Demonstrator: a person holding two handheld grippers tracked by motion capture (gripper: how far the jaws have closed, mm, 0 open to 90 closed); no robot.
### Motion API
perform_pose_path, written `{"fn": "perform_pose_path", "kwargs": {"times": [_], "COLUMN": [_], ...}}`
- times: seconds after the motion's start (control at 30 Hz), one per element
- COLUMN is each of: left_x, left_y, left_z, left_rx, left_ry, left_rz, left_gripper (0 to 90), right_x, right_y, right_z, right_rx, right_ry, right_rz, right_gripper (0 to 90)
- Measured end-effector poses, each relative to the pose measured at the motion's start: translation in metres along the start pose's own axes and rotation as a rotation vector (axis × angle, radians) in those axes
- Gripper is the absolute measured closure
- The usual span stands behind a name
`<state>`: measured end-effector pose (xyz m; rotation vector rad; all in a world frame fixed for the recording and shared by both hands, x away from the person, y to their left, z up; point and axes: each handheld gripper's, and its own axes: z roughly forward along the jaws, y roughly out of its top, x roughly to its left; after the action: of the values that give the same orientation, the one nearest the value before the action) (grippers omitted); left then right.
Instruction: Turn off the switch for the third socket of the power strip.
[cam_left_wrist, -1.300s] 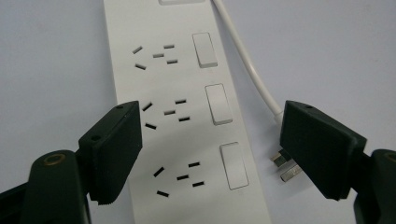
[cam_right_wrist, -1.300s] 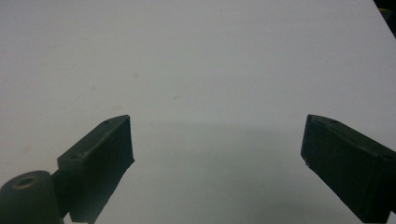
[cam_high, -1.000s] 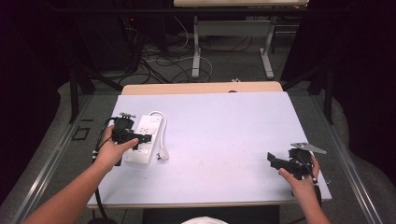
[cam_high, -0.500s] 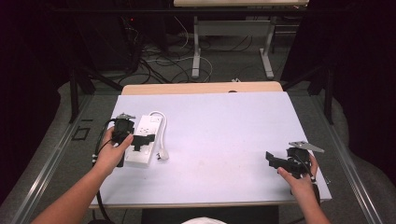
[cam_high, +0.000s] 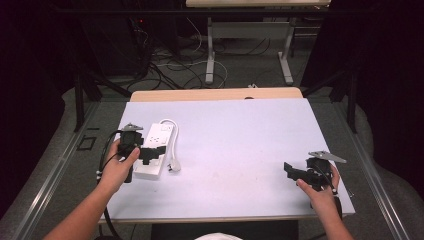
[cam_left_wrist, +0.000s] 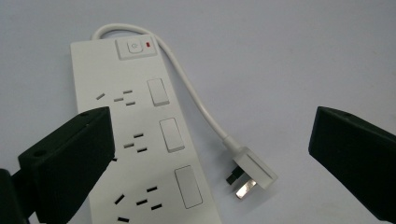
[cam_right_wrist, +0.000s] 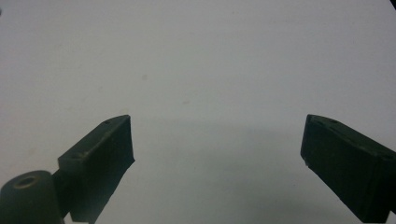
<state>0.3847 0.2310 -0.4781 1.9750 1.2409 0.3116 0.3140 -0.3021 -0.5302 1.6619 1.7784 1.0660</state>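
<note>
White plastic power strip (cam_high: 156, 144) lies at the left of the high view on the pale tabletop (cam_high: 235, 150), its cable (cam_left_wrist: 196, 95) looping to a flat plug (cam_left_wrist: 250, 170) just beside it. In the left gripper view it shows 3 socket groups and a red-lit switch. Over it, the left gripper (cam_high: 148, 152) has just been opening; its fingers (cam_left_wrist: 70, 161) stand wide apart, nothing between them. At lower right, the right gripper (cam_high: 291, 171) has fingers (cam_right_wrist: 100, 161) spread, empty.

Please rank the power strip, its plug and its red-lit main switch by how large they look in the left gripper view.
1. power strip, by far the largest, running off the bottom edge.
2. plug.
3. main switch.
The plug lies nearer the camera than the switch, so that gap may be exaggerated.
</note>
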Motion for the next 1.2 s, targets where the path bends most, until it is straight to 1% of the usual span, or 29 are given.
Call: {"fn": "perform_pose_path", "kwargs": {"times": [0.03, 0.1, 0.13, 0.23, 0.3, 0.33, 0.37, 0.4, 0.43, 0.47, 0.5, 0.57, 0.73, 0.83, 0.87, 0.9, 0.97, 1.07, 1.17, 1.2], "left_x": [-0.002, -0.004, -0.007, -0.012, -0.016, -0.018, -0.019, -0.021, -0.023, -0.025, -0.027, -0.031, -0.039, -0.043, -0.044, -0.044, -0.046, -0.047, -0.046, -0.045], "left_y": [-0.001, -0.002, -0.003, -0.004, -0.005, -0.006, -0.006, -0.006, -0.008, -0.008, -0.009, -0.010, -0.012, -0.014, -0.015, -0.016, -0.018, -0.023, -0.028, -0.030], "left_z": [-0.001, -0.003, -0.004, -0.008, -0.011, -0.012, -0.014, -0.015, -0.015, -0.016, -0.017, -0.019, -0.023, -0.026, -0.027, -0.027, -0.027, -0.026, -0.027, -0.027], "left_rx": [-0.020, -0.042, -0.045, -0.054, -0.064, -0.068, -0.056, -0.060, -0.072, -0.069, -0.078, -0.083, -0.112, -0.134, -0.139, -0.139, -0.143, -0.152, -0.176, -0.181], "left_ry": [0.009, 0.004, 0.003, -0.002, -0.007, -0.011, -0.024, -0.023, -0.024, -0.025, -0.027, -0.029, -0.043, -0.062, -0.063, -0.070, -0.067, -0.070, -0.078, -0.082], "left_rz": [0.003, 0.012, 0.013, 0.043, 0.065, 0.065, 0.076, 0.089, 0.087, 0.100, 0.107, 0.118, 0.130, 0.120, 0.126, 0.127, 0.136, 0.142, 0.124, 0.118], "left_gripper": [0.1, 0.1, 0.1, 0.0, 0.0, 0.0, 0.0, 0.0, 0.0, 0.0, 0.0, 0.0, 0.1, 0.2, 0.2, 0.3, 0.3, 0.3, 0.3, 0.3], "right_x": [0.000, 0.000, 0.000, -0.002, -0.002, -0.002, -0.002, -0.002, -0.002, -0.002, -0.003, -0.002, -0.002, -0.001, -0.001, -0.001, 0.001, 0.000, 0.001, 0.000], "right_y": [0.000, 0.000, 0.000, 0.000, 0.001, 0.001, 0.001, 0.001, 0.001, 0.001, 0.001, 0.001, 0.001, 0.001, 0.001, 0.001, 0.001, 0.001, 0.001, 0.001], "right_z": [0.000, 0.000, -0.001, -0.002, -0.003, -0.003, -0.004, -0.003, -0.003, -0.003, -0.004, -0.004, -0.003, -0.004, -0.004, -0.004, -0.004, -0.004, -0.004, -0.005], "right_rx": [-0.001, -0.002, -0.002, 0.000, 0.011, 0.007, 0.005, -0.012, -0.014, -0.016, -0.009, -0.015, -0.019, -0.012, -0.005, -0.012, -0.021, -0.014, -0.022, -0.017], "right_ry": [0.000, -0.001, -0.001, 0.003, -0.003, 0.000, -0.002, -0.006, -0.007, -0.007, -0.001, -0.005, -0.006, 0.002, 0.000, 0.003, -0.001, 0.007, 0.002, 0.007], "right_rz": [0.000, 0.000, 0.000, -0.012, -0.003, -0.002, -0.001, -0.002, -0.003, -0.011, -0.013, -0.015, -0.012, -0.014, -0.018, -0.018, -0.013, -0.016, -0.018, -0.018], "right_gripper": [8.6, 8.6, 8.6, 8.6, 8.6, 8.6, 8.6, 8.6, 8.6, 8.6, 8.6, 8.6, 8.6, 8.6, 8.6, 8.6, 8.6, 8.6, 8.6, 8.6]}}
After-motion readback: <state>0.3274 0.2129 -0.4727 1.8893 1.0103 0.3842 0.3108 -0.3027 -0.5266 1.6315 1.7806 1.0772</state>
